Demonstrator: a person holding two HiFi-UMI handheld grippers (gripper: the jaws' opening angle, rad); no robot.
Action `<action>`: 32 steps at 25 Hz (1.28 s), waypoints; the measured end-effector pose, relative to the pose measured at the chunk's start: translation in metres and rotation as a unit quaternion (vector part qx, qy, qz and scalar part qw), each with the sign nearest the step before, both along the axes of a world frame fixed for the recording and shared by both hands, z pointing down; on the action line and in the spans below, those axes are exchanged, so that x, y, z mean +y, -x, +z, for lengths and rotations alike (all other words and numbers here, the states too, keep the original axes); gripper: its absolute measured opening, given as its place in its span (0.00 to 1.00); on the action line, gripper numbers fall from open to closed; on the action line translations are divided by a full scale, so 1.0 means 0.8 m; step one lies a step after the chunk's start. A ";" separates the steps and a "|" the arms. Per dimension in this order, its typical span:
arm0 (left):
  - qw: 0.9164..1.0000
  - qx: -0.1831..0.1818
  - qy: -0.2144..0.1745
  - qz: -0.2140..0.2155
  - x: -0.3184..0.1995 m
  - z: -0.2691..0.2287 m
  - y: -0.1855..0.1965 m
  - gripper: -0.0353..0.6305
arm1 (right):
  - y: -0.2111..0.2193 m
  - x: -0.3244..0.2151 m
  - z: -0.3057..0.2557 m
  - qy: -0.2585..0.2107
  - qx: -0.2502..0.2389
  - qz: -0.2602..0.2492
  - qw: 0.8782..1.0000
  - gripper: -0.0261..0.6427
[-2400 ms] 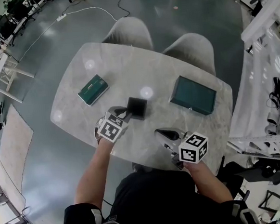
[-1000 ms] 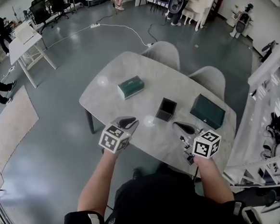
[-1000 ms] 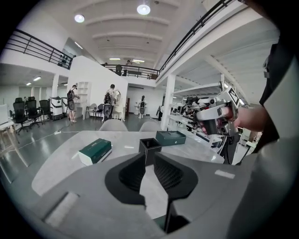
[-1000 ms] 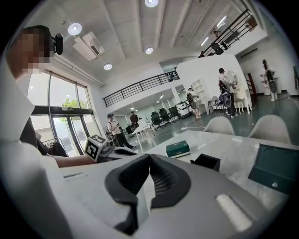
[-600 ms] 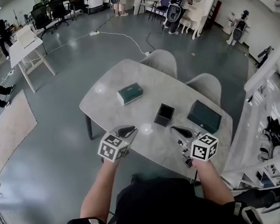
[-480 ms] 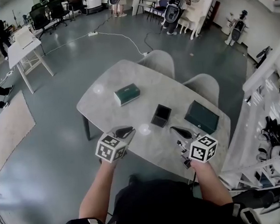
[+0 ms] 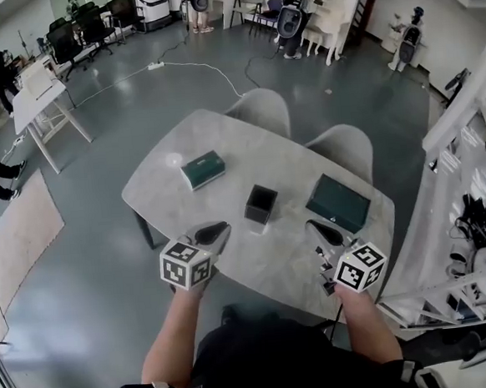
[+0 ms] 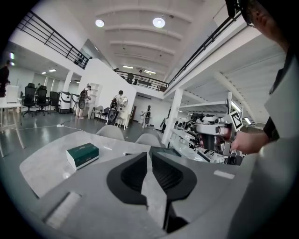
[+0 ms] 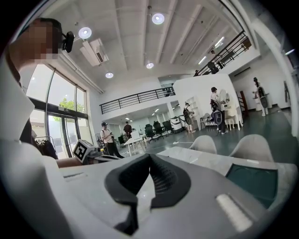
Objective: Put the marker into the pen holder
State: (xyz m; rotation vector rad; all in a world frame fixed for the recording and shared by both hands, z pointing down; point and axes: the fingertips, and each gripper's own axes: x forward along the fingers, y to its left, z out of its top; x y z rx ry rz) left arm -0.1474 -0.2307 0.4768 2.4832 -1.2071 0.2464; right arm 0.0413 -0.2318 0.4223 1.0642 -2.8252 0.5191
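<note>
Two grey grippers with black ribbed pads, jaws pressed together on nothing: left gripper (image 7: 215, 230) near-left of the pen holder (image 7: 261, 204), right gripper (image 7: 319, 229) near-right, both held about level. Pen holder: black, square, open-topped, upright on the pale marbled table (image 7: 248, 157). Marker not discernible in any view.

An open robotics lab hall: beyond the marble table (image 7: 233, 169) stand office chairs (image 7: 89, 25) and robots (image 7: 290, 22), with equipment racks (image 7: 479, 212) beside it.

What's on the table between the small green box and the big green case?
The black pen holder, seen in the head view, apart from both the small green box and the big green case.
</note>
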 end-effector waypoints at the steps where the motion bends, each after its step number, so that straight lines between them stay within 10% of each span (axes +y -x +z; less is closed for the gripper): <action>1: 1.000 0.001 -0.001 -0.004 0.001 -0.005 -0.006 0.12 | -0.008 -0.001 -0.006 -0.008 -0.003 0.004 1.000 0.04; 32: 0.993 -0.041 -0.082 -0.079 -0.031 -0.065 -0.016 0.09 | -0.050 -0.017 -0.050 -0.095 0.011 0.018 0.995 0.04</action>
